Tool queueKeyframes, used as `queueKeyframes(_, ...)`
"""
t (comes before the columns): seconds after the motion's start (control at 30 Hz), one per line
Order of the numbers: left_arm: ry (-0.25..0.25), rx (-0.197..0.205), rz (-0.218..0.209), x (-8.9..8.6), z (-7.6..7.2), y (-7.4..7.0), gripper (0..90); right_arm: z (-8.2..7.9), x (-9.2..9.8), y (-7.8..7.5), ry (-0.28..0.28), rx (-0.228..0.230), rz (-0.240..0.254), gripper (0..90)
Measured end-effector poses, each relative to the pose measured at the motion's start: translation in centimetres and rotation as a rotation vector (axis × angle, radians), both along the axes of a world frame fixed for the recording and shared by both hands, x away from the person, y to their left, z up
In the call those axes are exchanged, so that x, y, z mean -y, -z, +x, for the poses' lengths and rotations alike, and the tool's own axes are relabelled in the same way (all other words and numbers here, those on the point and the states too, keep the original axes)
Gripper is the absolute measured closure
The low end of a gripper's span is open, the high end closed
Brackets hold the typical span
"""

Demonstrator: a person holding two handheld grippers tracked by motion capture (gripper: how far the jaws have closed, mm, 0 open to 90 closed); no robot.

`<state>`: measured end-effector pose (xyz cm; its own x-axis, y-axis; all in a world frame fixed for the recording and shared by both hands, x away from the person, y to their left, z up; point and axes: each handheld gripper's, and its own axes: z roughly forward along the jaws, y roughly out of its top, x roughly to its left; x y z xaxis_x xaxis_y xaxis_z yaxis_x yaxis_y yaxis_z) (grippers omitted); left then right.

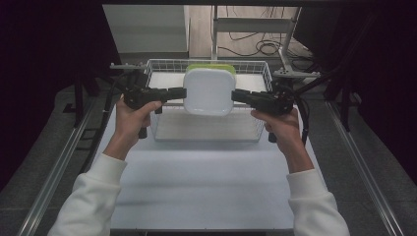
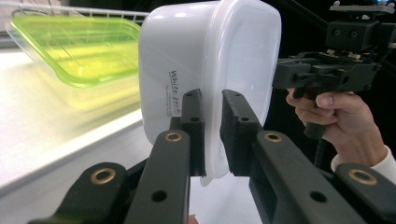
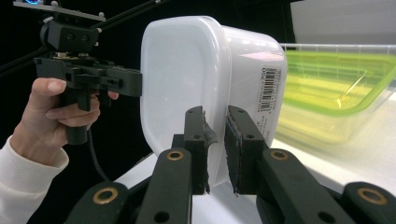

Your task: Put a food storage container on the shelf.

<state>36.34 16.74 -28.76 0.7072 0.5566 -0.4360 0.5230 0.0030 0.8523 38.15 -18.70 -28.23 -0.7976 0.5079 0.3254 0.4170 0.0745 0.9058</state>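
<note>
A white plastic container point(image 1: 209, 91) hangs in the air over the wire basket point(image 1: 156, 118), tipped so its open side faces me. My left gripper point(image 1: 183, 92) is shut on its left rim and my right gripper point(image 1: 235, 95) is shut on its right rim. In the left gripper view the jaws point(image 2: 212, 100) pinch the thin wall of the white container point(image 2: 210, 51), with the right gripper point(image 2: 285, 74) at the far side. The right gripper view has its jaws point(image 3: 215, 114) clamped on the container point(image 3: 187, 70), and the left gripper point(image 3: 135, 81) opposite.
A translucent green container point(image 1: 210, 68) sits at the back of the basket, behind the white one; it is also in the left gripper view point(image 2: 79, 46) and the right gripper view point(image 3: 336, 88). The white tabletop point(image 1: 206, 187) lies in front of the basket. Dark curtains flank the table.
</note>
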Motion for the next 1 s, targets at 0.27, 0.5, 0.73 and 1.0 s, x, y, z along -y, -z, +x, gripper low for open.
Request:
queueKeyframes(0.27,0.012,0.007,-0.005,-0.1,1.6,-1.2,80.2,1.3,0.0,-1.3,0.000,-0.001,0.016,79.0)
queueKeyframes(0.5,0.015,-0.002,-0.003,0.0,3.2,-1.8,80.0,2.5,0.0,-2.2,0.003,-0.011,0.014,79.3)
queueKeyframes(0.73,0.011,-0.025,-0.010,-0.1,5.7,-2.5,79.8,4.7,0.0,-3.4,0.005,-0.039,0.007,79.4)
queueKeyframes(1.0,-0.010,-0.052,0.000,-0.2,8.1,-2.4,79.6,7.5,-0.4,-3.5,0.019,-0.088,0.002,79.7)
